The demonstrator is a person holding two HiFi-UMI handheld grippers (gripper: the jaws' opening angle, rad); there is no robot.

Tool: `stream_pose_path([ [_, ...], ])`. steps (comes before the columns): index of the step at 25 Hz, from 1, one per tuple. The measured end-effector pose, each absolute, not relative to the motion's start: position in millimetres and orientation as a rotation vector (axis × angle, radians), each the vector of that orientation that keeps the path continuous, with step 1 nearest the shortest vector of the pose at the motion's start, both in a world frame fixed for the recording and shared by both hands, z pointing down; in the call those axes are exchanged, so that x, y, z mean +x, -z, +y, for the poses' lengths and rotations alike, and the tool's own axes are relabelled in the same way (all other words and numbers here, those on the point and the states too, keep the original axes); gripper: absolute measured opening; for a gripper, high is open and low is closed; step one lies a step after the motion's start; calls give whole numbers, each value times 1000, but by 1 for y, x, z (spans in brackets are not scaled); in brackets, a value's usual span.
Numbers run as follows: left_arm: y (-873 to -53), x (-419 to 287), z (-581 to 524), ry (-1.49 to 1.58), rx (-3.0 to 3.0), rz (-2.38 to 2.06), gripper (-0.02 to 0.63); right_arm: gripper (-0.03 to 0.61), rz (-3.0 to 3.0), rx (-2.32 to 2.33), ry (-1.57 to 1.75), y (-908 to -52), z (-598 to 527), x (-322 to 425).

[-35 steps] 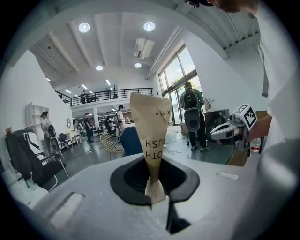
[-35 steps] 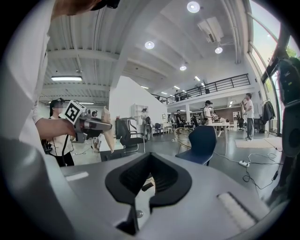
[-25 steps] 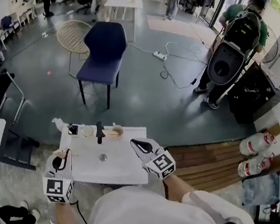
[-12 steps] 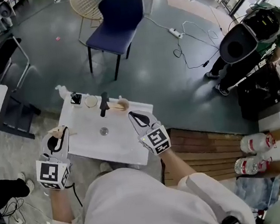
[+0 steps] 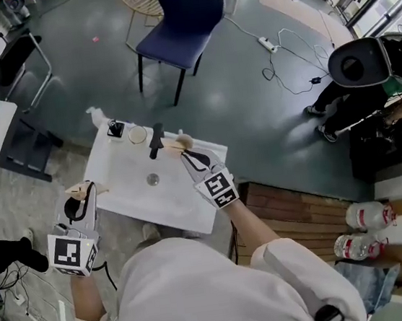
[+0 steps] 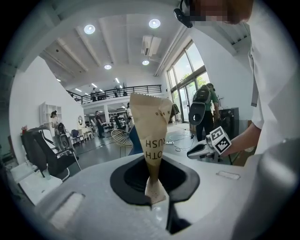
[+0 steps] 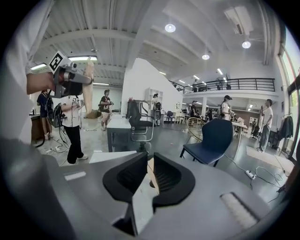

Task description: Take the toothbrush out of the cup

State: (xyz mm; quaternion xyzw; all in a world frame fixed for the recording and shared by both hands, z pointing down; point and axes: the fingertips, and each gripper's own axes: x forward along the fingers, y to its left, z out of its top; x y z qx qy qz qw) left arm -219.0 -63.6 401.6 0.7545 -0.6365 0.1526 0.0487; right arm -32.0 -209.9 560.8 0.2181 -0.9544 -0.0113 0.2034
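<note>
My left gripper [image 5: 81, 200] hangs off the left edge of the small white table [image 5: 184, 202]. It is shut on a tan paper toothbrush packet [image 6: 152, 136], which stands upright out of the jaws [image 6: 154, 187]. A wooden cup [image 5: 182, 142] sits at the table's far edge with a pale stick lying beside it. My right gripper [image 5: 187, 155] reaches over the table, its tips just short of that cup. Its jaws [image 7: 150, 165] have just been opening and stand a narrow gap apart. A tan surface shows through the gap, and nothing is pressed between the pads.
Along the table's far edge are a black box [image 5: 115, 128], a pale round dish [image 5: 137, 134] and a black upright object [image 5: 156, 140]; a small round lid [image 5: 153, 179] lies mid-table. A blue chair [image 5: 186, 9] stands beyond. A person with a backpack [image 5: 364, 63] is at right.
My right gripper has moved forward and down across the table to the wooden cup. The left gripper still holds the packet and has drifted only slightly.
</note>
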Motion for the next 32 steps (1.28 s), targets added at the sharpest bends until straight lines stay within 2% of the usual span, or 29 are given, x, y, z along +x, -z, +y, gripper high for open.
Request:
stream_pose_path([
  [14,-409,-231,-43,-467,2180,-2011,32,168,-2484,484,121,-632,-232,-56],
  [32,-419,-249,-11,-499,1991,-2090,32,186,-2319,388,164,-713,-254,-82],
])
